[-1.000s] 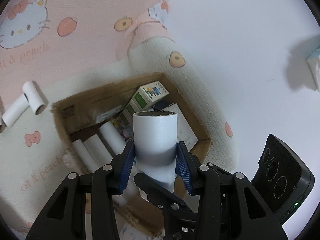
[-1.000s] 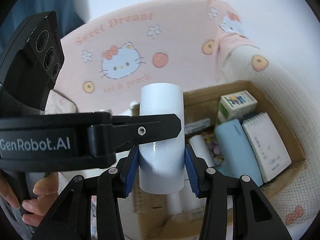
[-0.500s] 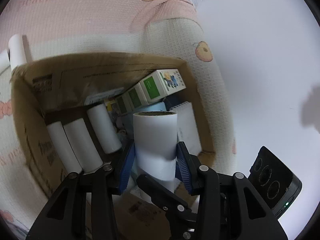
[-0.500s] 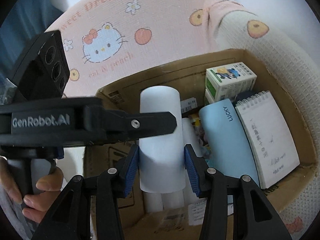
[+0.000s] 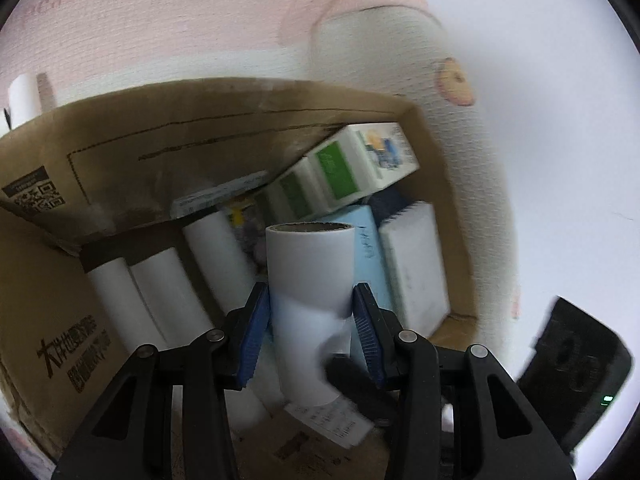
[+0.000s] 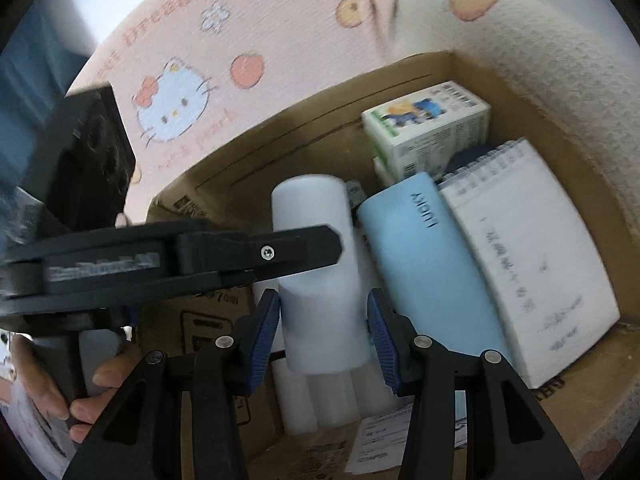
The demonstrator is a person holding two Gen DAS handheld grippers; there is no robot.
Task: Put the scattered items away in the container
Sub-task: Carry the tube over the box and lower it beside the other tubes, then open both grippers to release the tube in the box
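Note:
One white paper roll (image 5: 310, 264) (image 6: 316, 312) with a brown core is held by both grippers over the open cardboard box (image 5: 120, 152) (image 6: 304, 120). My left gripper (image 5: 310, 312) is shut on its middle; one of that gripper's black fingers (image 6: 296, 246) crosses in front of the roll in the right wrist view. My right gripper (image 6: 324, 320) is shut on the roll's lower end, and one of its fingers (image 5: 356, 380) shows low in the left wrist view. Several more white rolls (image 5: 168, 292) lie in the box below.
The box also holds green-and-white cartons (image 5: 360, 164) (image 6: 428, 120), a light blue case (image 6: 424, 248) and a spiral notepad (image 6: 532, 252). A loose roll (image 5: 24, 96) lies outside on the pink blanket (image 6: 172, 96). A person's hand (image 6: 80, 400) grips the left handle.
Both grippers have come down together with the roll, closer over the box, which now fills much more of both views. The grip on the roll is unchanged.

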